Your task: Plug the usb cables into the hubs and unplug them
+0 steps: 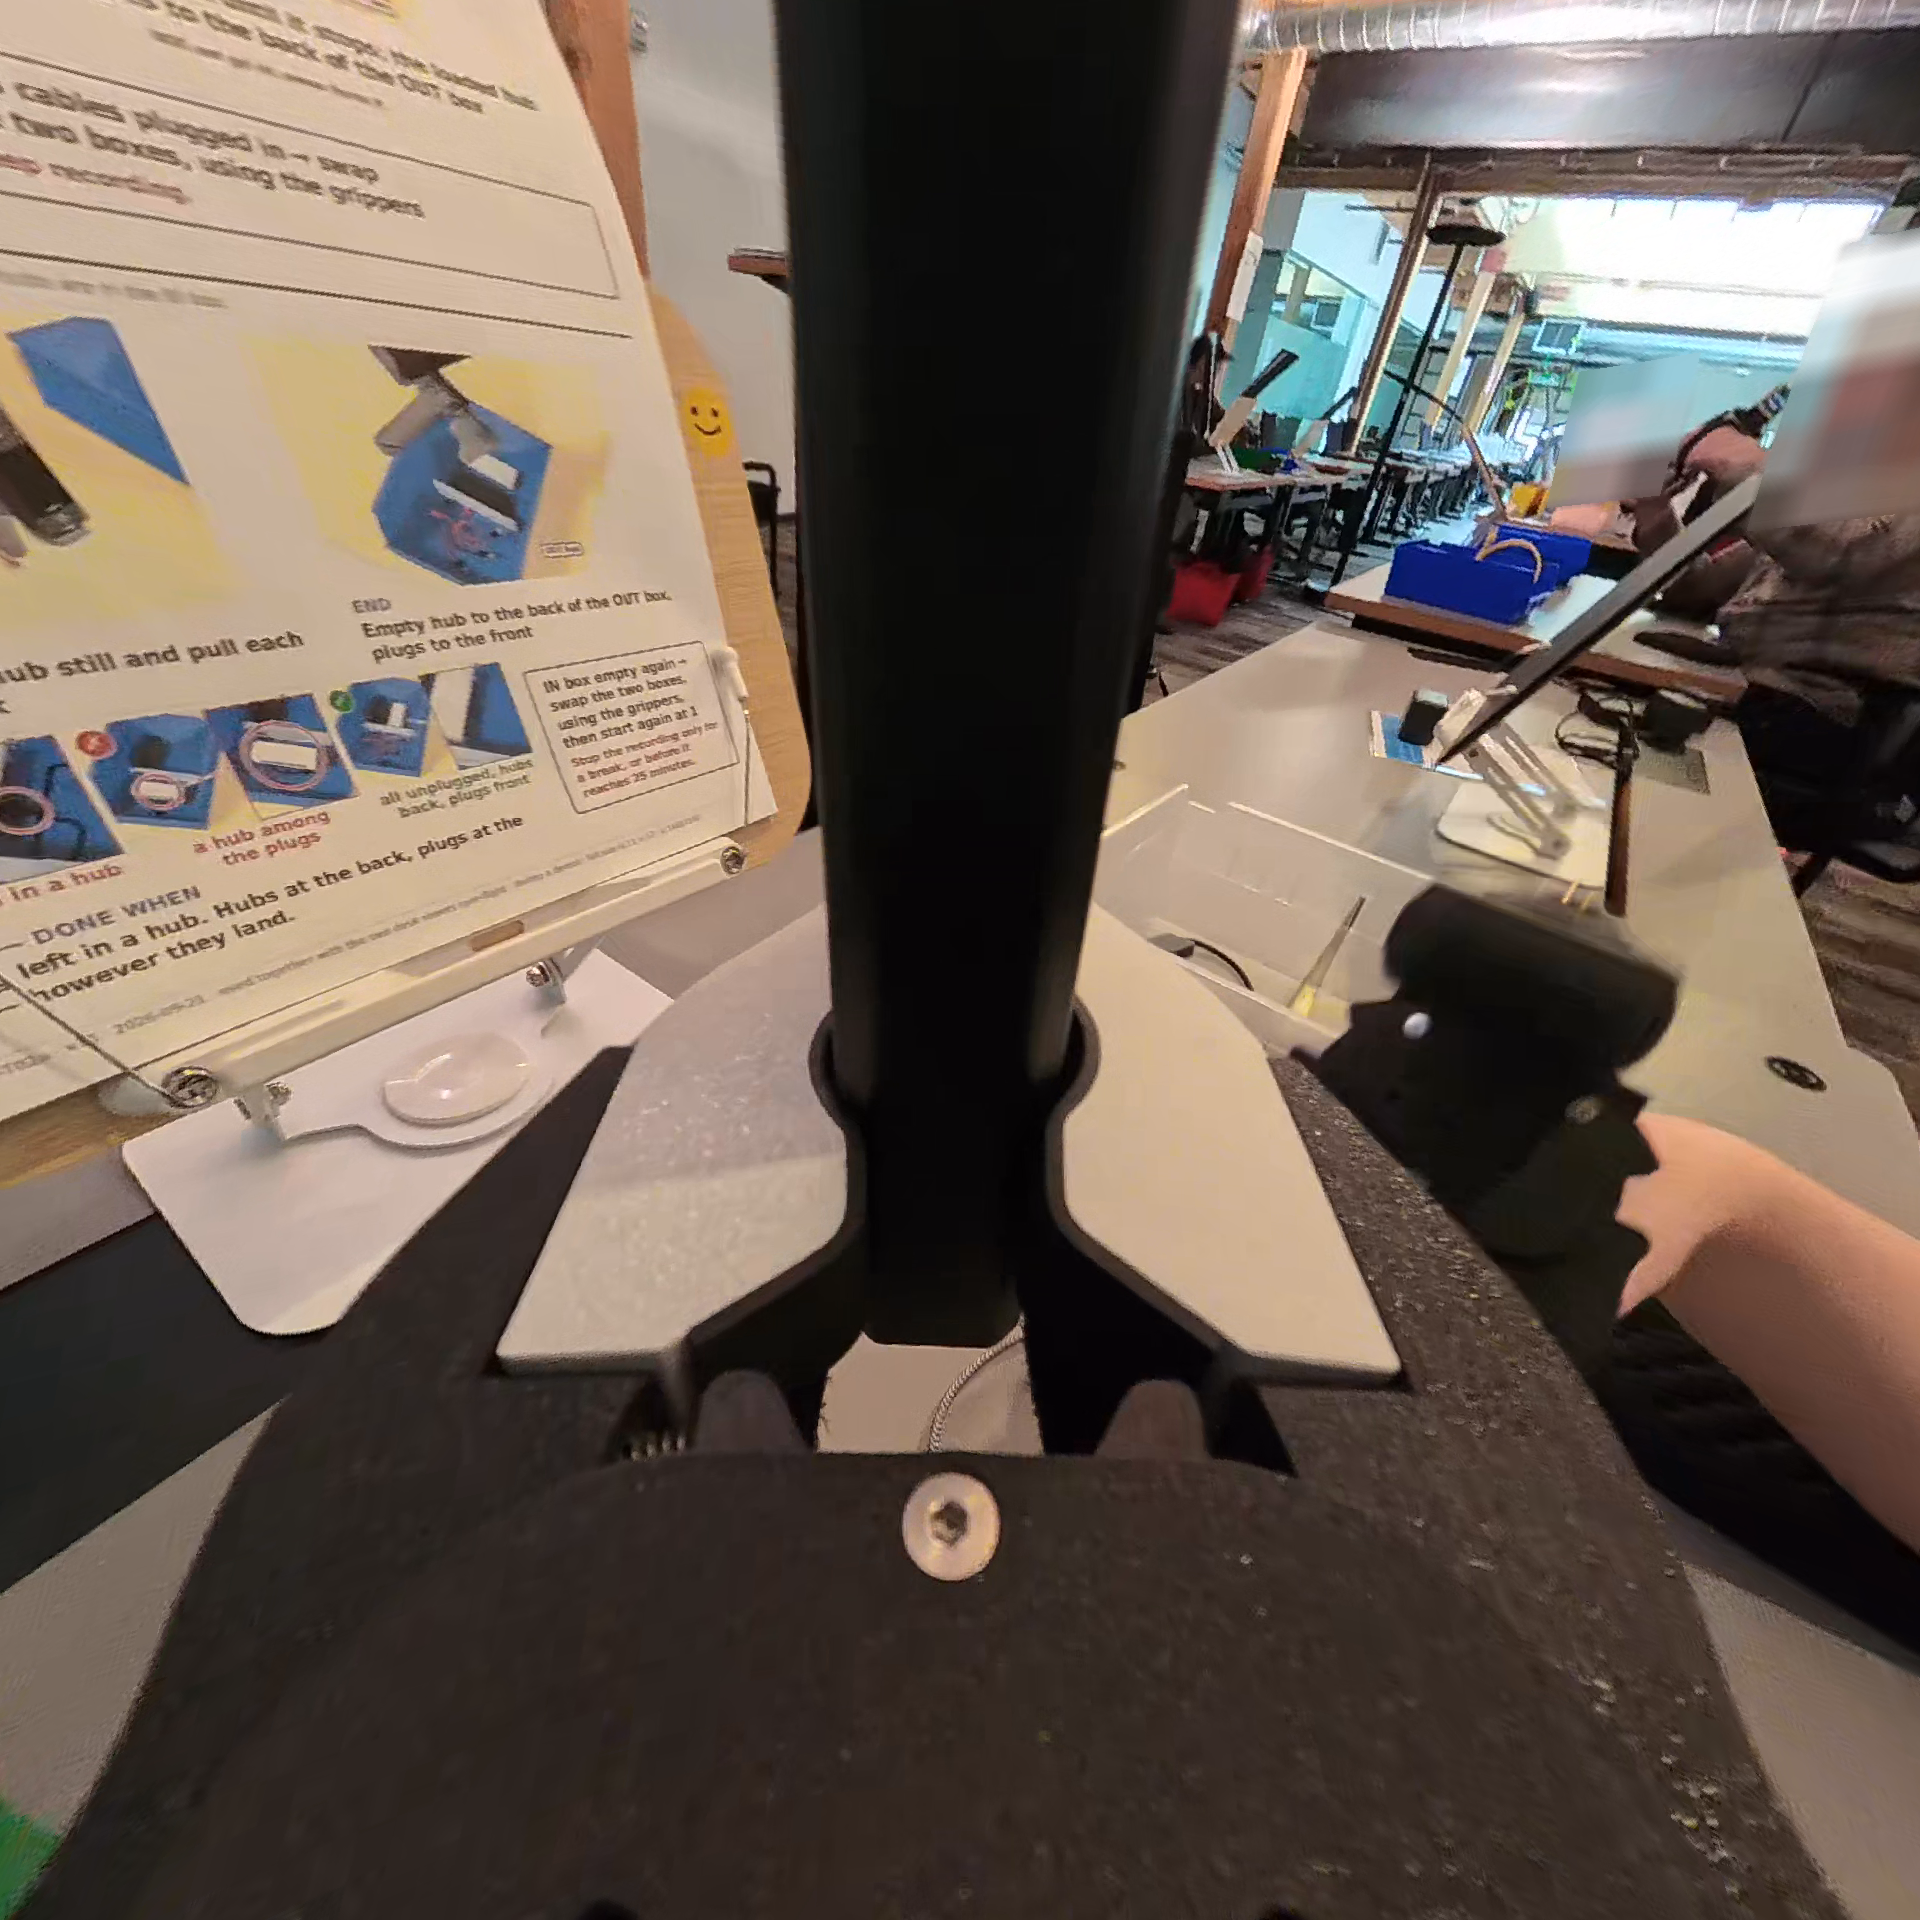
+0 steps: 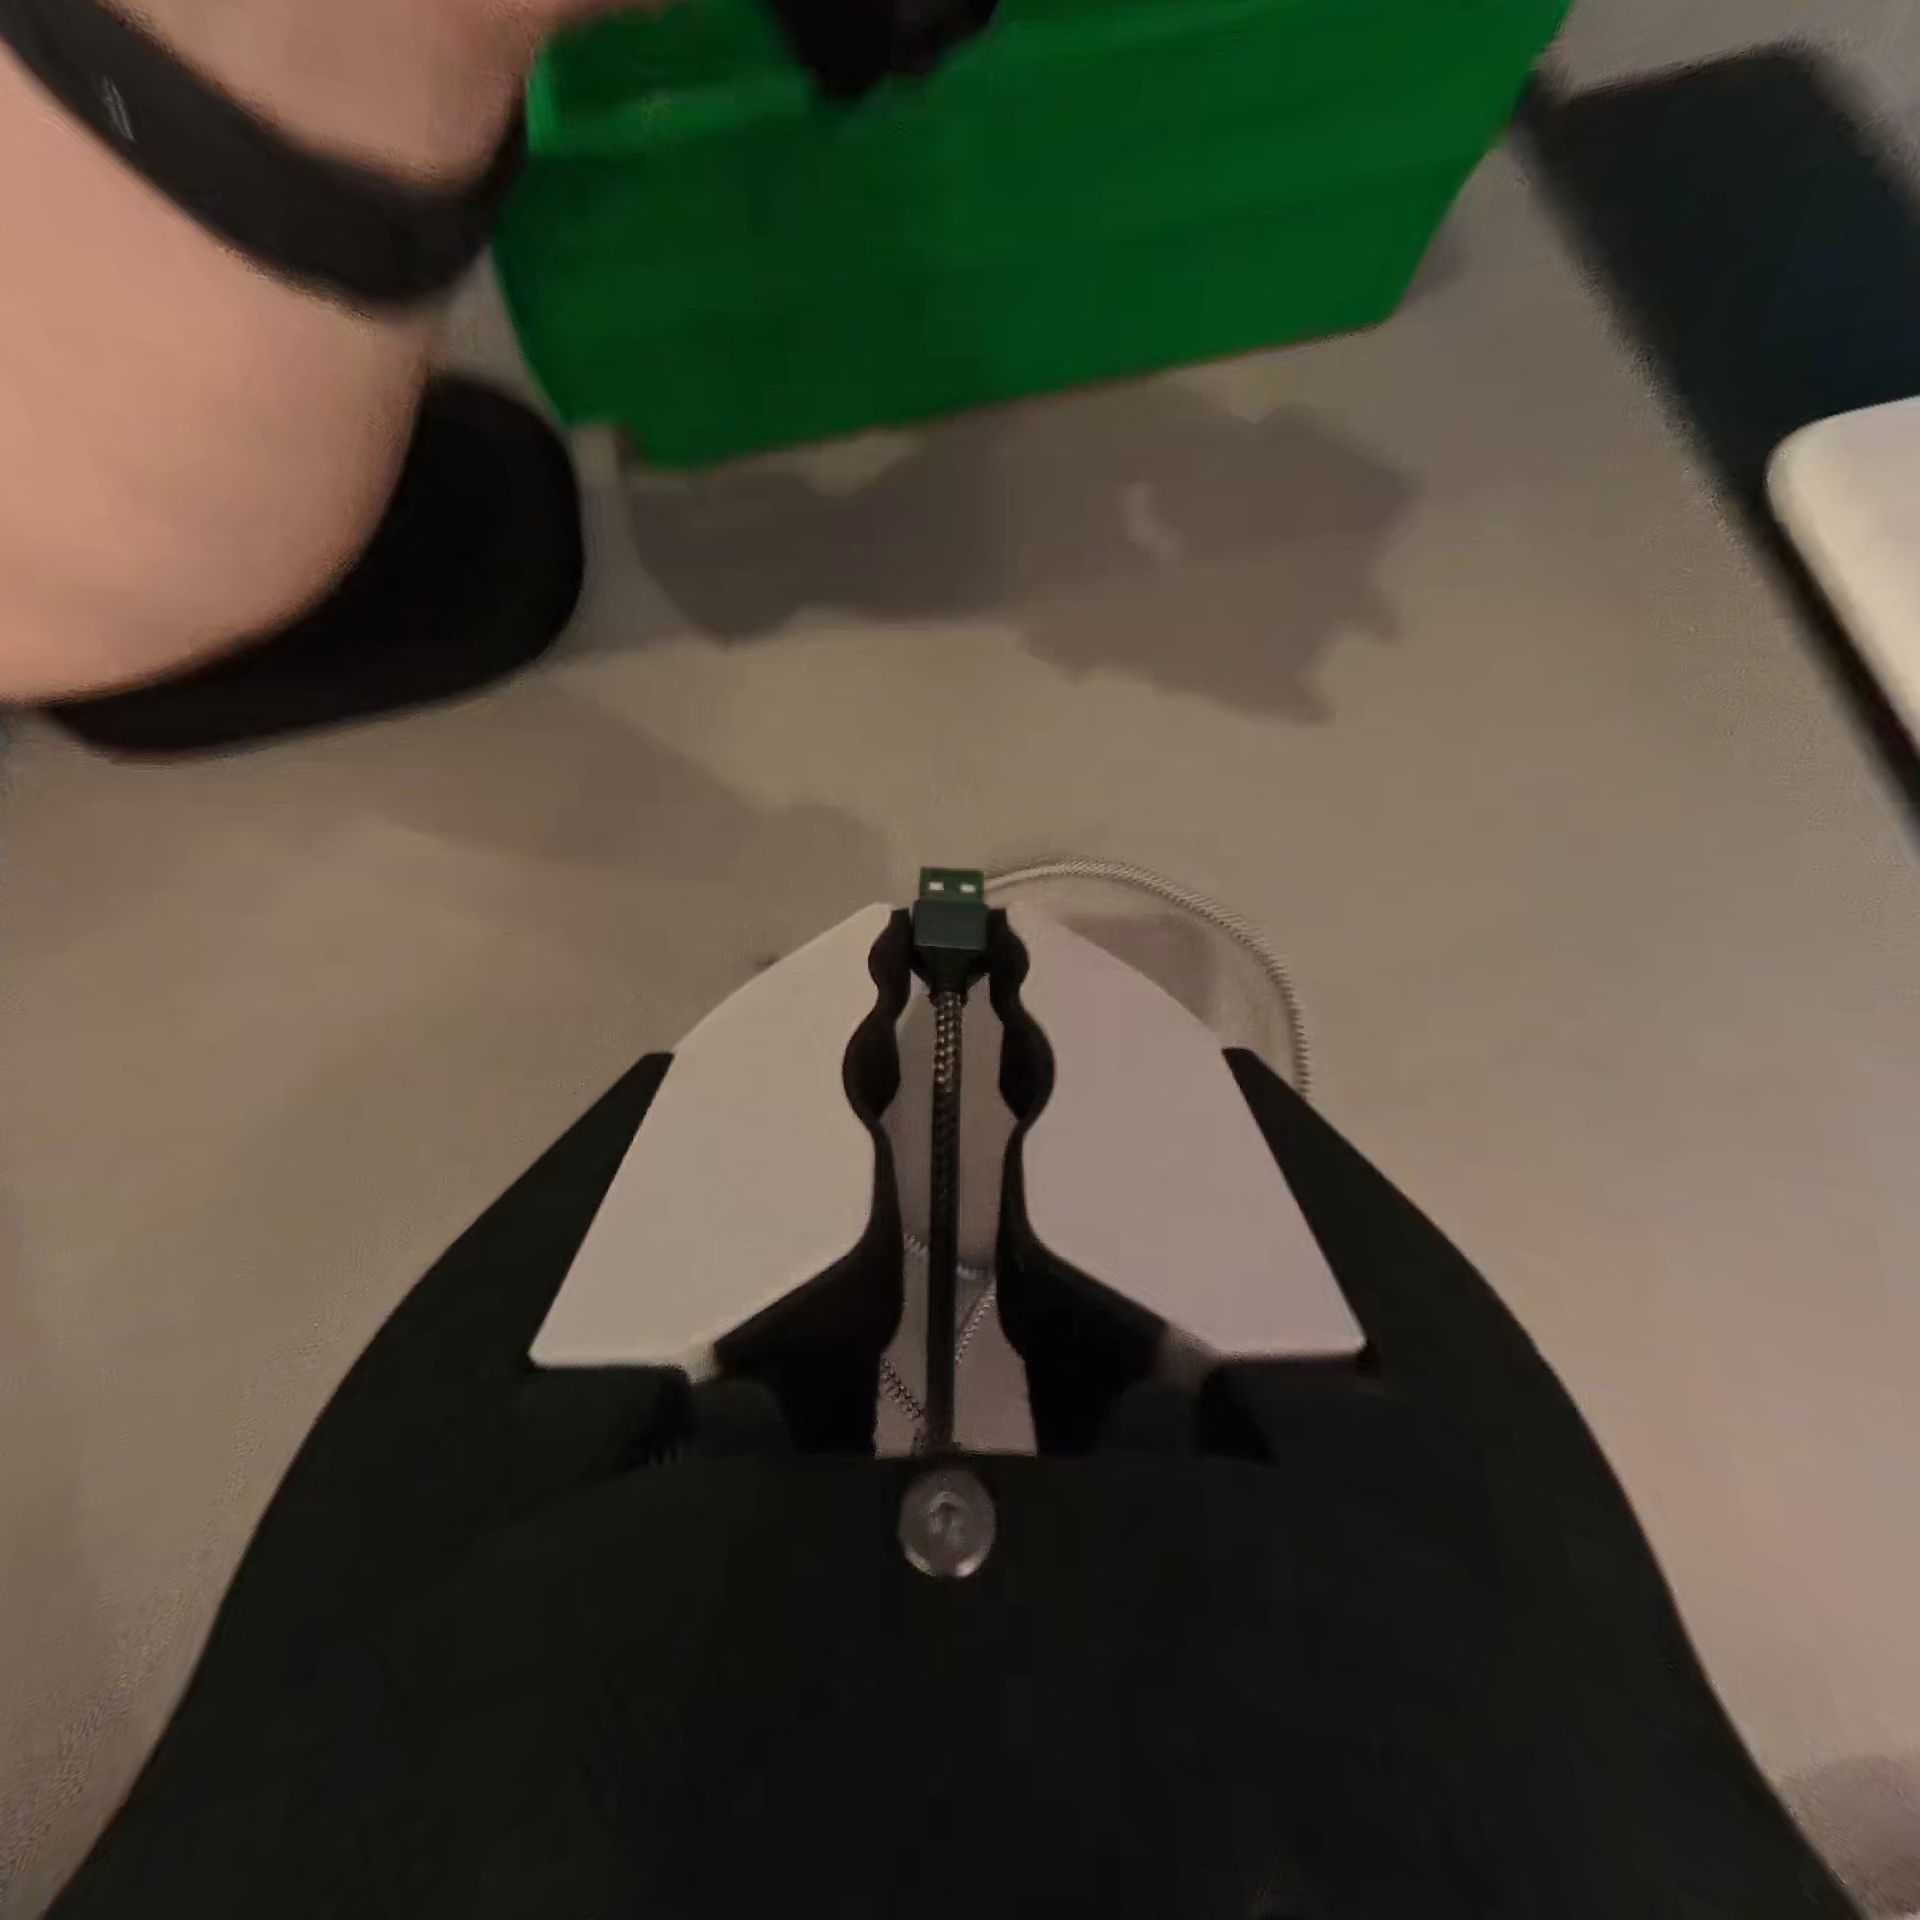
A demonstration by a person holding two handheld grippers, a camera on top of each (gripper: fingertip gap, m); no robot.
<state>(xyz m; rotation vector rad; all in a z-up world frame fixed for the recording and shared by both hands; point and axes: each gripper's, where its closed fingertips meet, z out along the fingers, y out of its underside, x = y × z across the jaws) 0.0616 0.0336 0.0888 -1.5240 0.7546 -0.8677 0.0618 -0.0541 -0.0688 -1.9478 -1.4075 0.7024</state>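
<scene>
hub [image 1: 997,520]: matt black bar, probably plastic, clamped between the left jaws
usb plug [image 2: 950,914]: dark plastic shell, metal tip, at the right jaws' tip
cable [image 2: 1236,935]: braided silver cloth, right of the jaws
box [image 2: 987,229]: smooth green plastic, ahead
table [image 2: 416,1039]: matt grey

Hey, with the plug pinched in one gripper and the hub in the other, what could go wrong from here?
1. The right gripper pinches the USB plug only at the very tips, so pushing might twist or slip it.
2. The black hub, clamped in the left gripper, sticks out far and may lever sideways under insertion force.
</scene>
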